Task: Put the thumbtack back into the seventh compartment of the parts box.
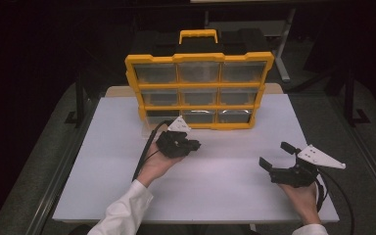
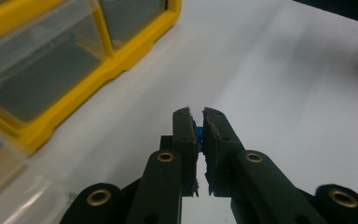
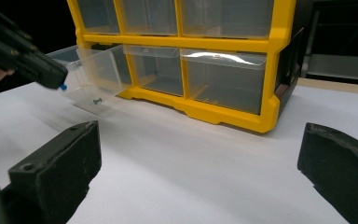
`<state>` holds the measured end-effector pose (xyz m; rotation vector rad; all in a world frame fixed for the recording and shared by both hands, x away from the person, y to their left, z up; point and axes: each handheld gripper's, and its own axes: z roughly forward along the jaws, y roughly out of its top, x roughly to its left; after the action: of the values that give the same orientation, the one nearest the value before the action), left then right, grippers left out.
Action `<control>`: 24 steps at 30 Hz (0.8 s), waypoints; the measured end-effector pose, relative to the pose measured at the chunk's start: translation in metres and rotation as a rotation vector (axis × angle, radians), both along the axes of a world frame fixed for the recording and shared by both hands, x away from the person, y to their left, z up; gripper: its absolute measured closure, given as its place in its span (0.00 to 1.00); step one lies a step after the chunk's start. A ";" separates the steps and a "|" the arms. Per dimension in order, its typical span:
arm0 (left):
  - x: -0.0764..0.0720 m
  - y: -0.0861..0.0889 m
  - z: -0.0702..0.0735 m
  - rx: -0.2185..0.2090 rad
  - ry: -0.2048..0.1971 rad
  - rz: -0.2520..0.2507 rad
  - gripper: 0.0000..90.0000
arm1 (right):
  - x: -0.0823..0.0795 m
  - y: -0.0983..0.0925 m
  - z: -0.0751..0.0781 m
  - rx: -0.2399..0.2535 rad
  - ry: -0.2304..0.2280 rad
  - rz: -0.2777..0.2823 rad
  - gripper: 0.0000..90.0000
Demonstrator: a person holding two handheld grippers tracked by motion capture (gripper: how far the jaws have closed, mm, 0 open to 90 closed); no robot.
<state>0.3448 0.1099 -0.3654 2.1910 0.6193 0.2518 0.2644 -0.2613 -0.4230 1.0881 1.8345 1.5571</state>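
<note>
A yellow organizer (image 1: pixel 199 58) with several clear drawers stands at the back of the white table (image 1: pixel 225 191). Its bottom-left drawer (image 3: pixel 93 77) is pulled out, and a small dark piece (image 3: pixel 97 100) lies inside. My left gripper (image 1: pixel 196 145) hovers just in front of that drawer, shut on a tiny blue piece (image 2: pixel 199 133) pinched between its pads. The same blue piece (image 3: pixel 63 87) shows at the left gripper's tip in the right gripper view. My right gripper (image 1: pixel 276 155) stays low at the table's right side, jaws wide open with nothing between them (image 3: pixel 200 130).
The organizer's yellow frame (image 2: pixel 121 60) runs close along the left of the left gripper. A black carry case stands behind the organizer. Bare white tabletop lies between the two grippers. Dark floor surrounds the table.
</note>
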 end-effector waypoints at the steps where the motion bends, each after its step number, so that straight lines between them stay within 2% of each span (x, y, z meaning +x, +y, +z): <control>1: 0.000 0.002 0.002 -0.002 -0.003 0.004 0.93 | 0.000 0.000 0.000 -0.001 0.000 0.001 0.00; 7: 0.005 0.021 0.011 -0.041 -0.015 0.046 0.93 | 0.000 -0.001 0.000 0.001 0.001 -0.002 0.00; 14: 0.011 0.035 0.018 -0.041 -0.032 0.082 0.93 | 0.000 0.000 -0.001 0.000 0.004 -0.001 0.00; 21: 0.018 0.049 0.025 -0.070 -0.057 0.122 0.93 | 0.000 0.000 -0.001 -0.002 0.004 -0.001 0.00; 24: 0.020 0.054 0.028 -0.063 -0.071 0.137 0.93 | 0.001 0.000 -0.001 -0.003 0.002 -0.001 0.00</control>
<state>0.3649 0.1637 -0.3377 2.0728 0.7293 0.3755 0.2650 -0.2617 -0.4239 1.0895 1.8364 1.5523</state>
